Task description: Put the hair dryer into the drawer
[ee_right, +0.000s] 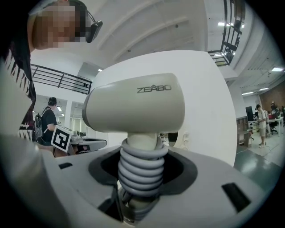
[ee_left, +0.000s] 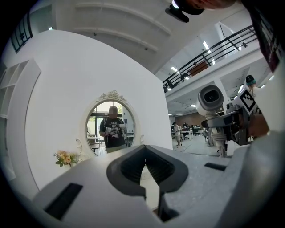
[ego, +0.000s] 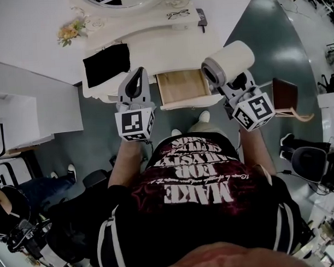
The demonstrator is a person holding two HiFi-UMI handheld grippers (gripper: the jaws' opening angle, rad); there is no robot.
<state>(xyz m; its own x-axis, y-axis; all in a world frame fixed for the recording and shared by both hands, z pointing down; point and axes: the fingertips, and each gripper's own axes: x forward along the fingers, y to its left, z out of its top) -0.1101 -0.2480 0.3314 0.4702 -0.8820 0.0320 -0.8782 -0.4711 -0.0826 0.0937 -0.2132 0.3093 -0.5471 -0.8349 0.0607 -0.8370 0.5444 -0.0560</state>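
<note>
A cream hair dryer [ego: 230, 59] with its grey cord wound round the handle stands upright in my right gripper [ego: 231, 83], which is shut on that handle. In the right gripper view the dryer's body [ee_right: 133, 104] fills the middle above the jaws of the right gripper [ee_right: 140, 178]. The white vanity's wooden drawer [ego: 182, 86] is pulled out, just left of the dryer and below it. My left gripper [ego: 136, 76] hovers at the drawer's left side, its jaws together and holding nothing. In the left gripper view, the left gripper [ee_left: 144, 153] faces the mirror, and the dryer [ee_left: 210, 100] shows at right.
On the vanity top lie a black cloth [ego: 106, 64], a small bunch of flowers [ego: 69, 32], glasses [ego: 177, 14] and a dark flat object [ego: 201, 17]. A wooden seat [ego: 286, 96] stands at the right and a white cabinet [ego: 24, 116] at the left. The oval mirror [ee_left: 111, 127] hangs ahead.
</note>
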